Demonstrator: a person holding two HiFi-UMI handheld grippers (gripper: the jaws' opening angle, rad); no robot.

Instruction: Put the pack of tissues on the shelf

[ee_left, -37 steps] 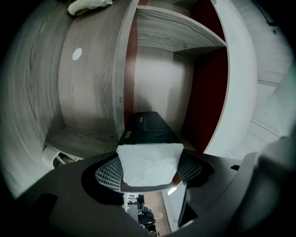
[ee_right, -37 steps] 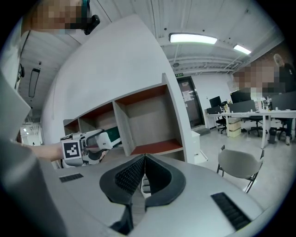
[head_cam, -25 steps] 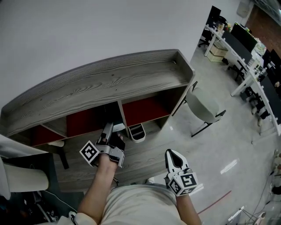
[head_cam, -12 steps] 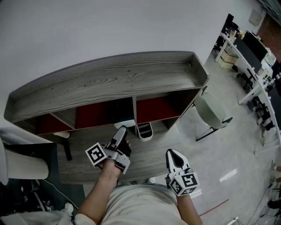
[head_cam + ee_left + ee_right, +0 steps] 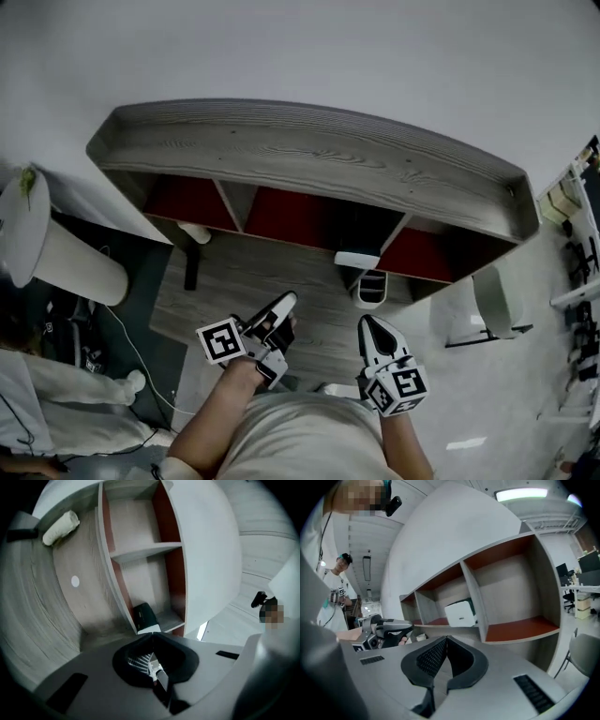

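The pack of tissues (image 5: 356, 260) lies in a dark middle compartment of the grey wooden shelf unit (image 5: 309, 155), its white end facing out. It also shows in the left gripper view as the pack of tissues (image 5: 146, 618), and in the right gripper view as the pack of tissues (image 5: 460, 613). My left gripper (image 5: 286, 301) is shut with nothing in it, a short way in front of the shelf. My right gripper (image 5: 366, 324) is also shut and empty, lower right of the pack. Both pairs of jaws meet at their tips.
A white ribbed bin (image 5: 367, 289) stands on the floor under the pack's compartment. A pale chair (image 5: 492, 300) is at the right, and a white round stand (image 5: 56, 253) with cables at the left. A person (image 5: 340, 588) stands far left in the right gripper view.
My left gripper has drawn back out of the shelf compartment and shut, leaving the pack of tissues on the shelf. The head view has swung left. The right gripper has barely moved.
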